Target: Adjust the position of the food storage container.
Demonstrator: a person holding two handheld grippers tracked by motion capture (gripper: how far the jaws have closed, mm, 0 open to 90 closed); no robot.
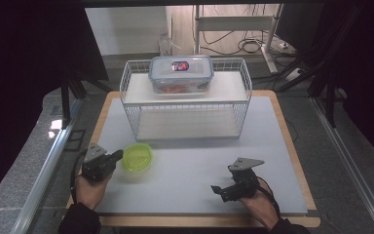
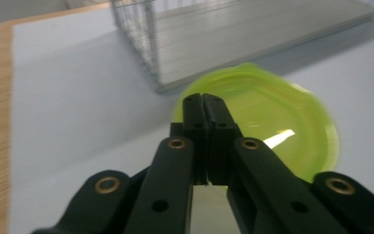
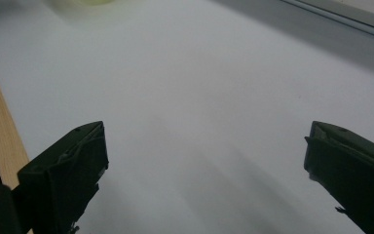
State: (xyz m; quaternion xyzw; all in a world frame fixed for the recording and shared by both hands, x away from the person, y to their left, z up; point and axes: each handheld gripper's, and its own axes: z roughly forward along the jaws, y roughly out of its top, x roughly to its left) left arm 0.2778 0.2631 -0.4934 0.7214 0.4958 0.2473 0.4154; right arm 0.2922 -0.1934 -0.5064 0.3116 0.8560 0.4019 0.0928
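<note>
Left gripper (image 2: 204, 100) jaws pinched together on green bowl (image 2: 272, 122) near rim.

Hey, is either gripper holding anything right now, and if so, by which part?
The left gripper is shut on the near rim of the green bowl. The right gripper is open over bare table, holding nothing.

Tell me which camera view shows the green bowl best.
The left gripper view: the green bowl is large and close, just behind the shut left gripper. The high view shows it small on the table. The right gripper view catches a blurred green sliver at its top edge.
</note>
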